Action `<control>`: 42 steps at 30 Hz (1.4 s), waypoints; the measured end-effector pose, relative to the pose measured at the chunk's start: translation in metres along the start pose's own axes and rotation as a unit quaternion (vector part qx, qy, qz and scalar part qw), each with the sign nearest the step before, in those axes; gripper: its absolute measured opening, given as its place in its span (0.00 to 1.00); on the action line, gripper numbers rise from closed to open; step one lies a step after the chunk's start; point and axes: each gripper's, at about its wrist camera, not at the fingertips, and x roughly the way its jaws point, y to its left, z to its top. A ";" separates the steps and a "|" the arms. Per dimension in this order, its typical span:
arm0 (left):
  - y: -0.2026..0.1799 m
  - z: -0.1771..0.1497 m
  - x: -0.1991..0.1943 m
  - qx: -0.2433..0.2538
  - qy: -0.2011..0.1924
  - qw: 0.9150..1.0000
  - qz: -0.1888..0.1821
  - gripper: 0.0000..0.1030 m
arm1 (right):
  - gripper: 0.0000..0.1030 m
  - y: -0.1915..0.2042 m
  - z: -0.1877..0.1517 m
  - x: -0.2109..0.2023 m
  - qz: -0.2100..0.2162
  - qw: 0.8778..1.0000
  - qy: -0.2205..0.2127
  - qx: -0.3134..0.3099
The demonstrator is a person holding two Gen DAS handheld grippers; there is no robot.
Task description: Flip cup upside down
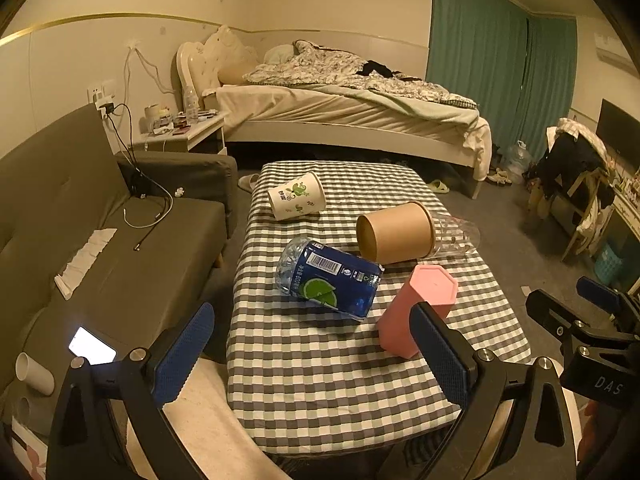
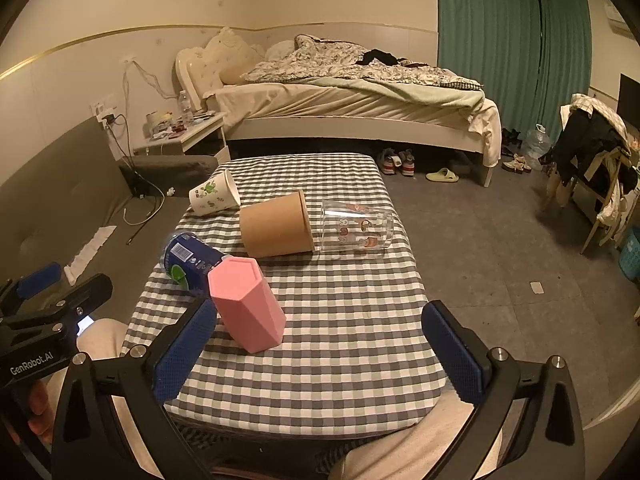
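On the checked table (image 1: 320,380) (image 2: 340,360) lie several cups on their sides: a pink hexagonal cup (image 1: 416,308) (image 2: 246,306) nearest, a brown paper cup (image 1: 394,232) (image 2: 276,226), a clear printed plastic cup (image 1: 458,236) (image 2: 356,226), a white paper cup with green print (image 1: 296,196) (image 2: 214,194), and a blue-labelled plastic cup (image 1: 330,278) (image 2: 190,258). My left gripper (image 1: 312,348) is open and empty above the near table edge, its right finger beside the pink cup. My right gripper (image 2: 320,350) is open and empty, its left finger next to the pink cup.
A grey sofa (image 1: 80,240) with cables and a lit phone (image 1: 92,346) stands left of the table. A bed (image 1: 340,108), a cluttered nightstand (image 1: 180,128), green curtains (image 2: 500,40) and a chair with clothes (image 2: 592,148) are behind.
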 end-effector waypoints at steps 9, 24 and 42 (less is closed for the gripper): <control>0.000 0.001 -0.005 0.003 -0.004 1.000 -0.002 0.98 | 1.00 0.002 0.000 -0.002 -0.001 1.000 -0.001 -0.002; 0.004 0.003 -0.007 0.001 -0.002 1.000 0.002 0.98 | 1.00 0.001 0.001 -0.003 -0.001 1.000 0.000 -0.004; 0.006 0.004 -0.006 0.003 -0.003 1.000 0.006 0.98 | 1.00 0.002 0.000 -0.002 -0.002 1.000 0.002 -0.004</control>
